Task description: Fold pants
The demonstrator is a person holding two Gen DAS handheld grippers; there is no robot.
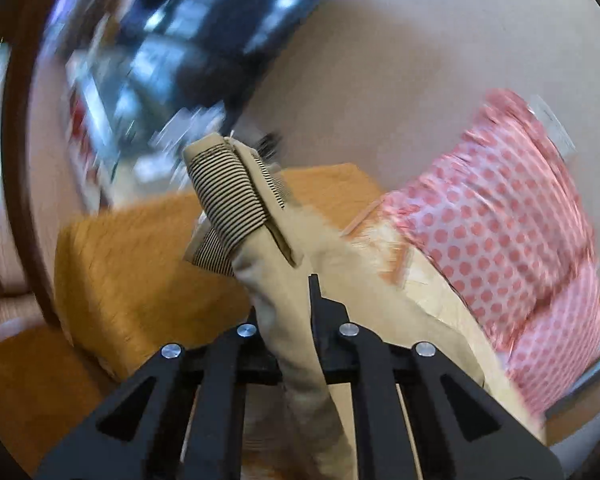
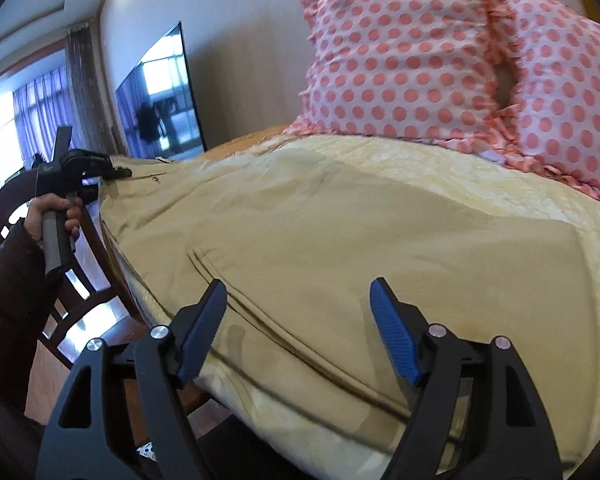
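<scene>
The left wrist view sat very close against bunched beige cotton pants (image 1: 284, 280), facing the pink polka-dotted pillows (image 1: 512, 216). The right wrist view looked low across the bed's near edge over the same pants (image 2: 340, 240) toward those pillows (image 2: 400, 60); both shared these.

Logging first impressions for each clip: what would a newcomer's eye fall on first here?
Probably the pink polka-dot pillows, propped against the wall at the head of the bed. Next, the khaki pants spread over the cream bedspread. The left tool is shut on their striped waistband end, while the right tool hovers open above them.
</scene>
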